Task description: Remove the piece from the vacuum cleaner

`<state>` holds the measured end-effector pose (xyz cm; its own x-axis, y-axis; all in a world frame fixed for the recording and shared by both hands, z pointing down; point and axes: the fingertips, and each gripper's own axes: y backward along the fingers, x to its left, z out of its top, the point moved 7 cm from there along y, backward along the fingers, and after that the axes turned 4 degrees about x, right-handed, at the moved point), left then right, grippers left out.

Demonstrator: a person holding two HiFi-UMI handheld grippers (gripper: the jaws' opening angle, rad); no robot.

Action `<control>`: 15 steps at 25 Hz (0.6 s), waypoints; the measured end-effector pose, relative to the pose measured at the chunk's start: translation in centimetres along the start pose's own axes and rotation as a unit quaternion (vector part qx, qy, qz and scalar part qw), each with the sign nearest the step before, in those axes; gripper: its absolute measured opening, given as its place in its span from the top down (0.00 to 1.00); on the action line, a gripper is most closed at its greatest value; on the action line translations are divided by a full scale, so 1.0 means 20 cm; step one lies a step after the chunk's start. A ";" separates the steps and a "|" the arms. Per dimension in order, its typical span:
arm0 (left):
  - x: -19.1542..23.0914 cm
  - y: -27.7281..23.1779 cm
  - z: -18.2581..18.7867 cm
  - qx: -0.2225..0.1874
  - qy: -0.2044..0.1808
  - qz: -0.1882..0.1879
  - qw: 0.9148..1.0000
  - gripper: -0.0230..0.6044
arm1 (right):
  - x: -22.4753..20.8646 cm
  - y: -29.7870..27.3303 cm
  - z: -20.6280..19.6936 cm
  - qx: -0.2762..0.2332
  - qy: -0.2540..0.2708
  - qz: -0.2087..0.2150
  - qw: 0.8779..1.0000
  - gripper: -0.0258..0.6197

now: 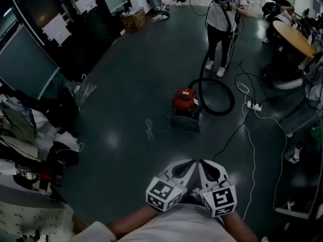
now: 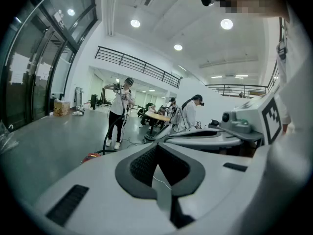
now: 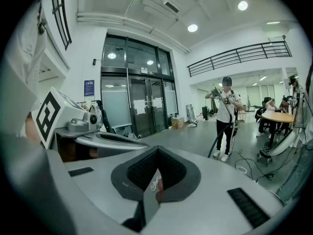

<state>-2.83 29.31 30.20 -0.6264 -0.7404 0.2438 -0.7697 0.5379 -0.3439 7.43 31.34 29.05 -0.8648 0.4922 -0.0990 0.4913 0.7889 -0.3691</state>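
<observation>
A small red vacuum cleaner stands on the dark floor well ahead of me. Its black hose loops beside it and rises to a person who holds the wand. From the left gripper view the vacuum cleaner is a low red shape far off. My left gripper and right gripper hang side by side close to my body, far short of the vacuum cleaner. Both are shut with nothing in them. The left gripper shows only floor past its tips, as does the right gripper.
White cables and a power strip trail across the floor right of the vacuum cleaner. A small white cord lies to its left. There is a round table at far right, a cardboard box at the back, and piled clutter at left.
</observation>
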 end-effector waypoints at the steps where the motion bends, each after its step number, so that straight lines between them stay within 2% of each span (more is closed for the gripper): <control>1: -0.01 0.00 0.00 0.000 0.000 0.000 1.000 0.95 | -0.01 0.01 0.00 0.000 0.000 0.000 1.000 0.94; 10: -0.04 -0.01 -0.02 0.001 -0.001 -0.001 1.000 0.95 | -0.01 0.03 -0.02 -0.001 -0.005 0.011 1.000 0.94; 15: -0.03 -0.02 -0.05 0.007 -0.003 0.012 1.000 0.95 | -0.03 0.06 -0.04 -0.009 -0.012 0.027 1.000 0.94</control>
<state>-2.35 30.02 31.11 -0.6439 -0.7299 0.2296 -0.7525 0.5497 -0.3627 8.57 32.31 29.32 -0.8394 0.5251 -0.1401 0.5384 0.7685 -0.3458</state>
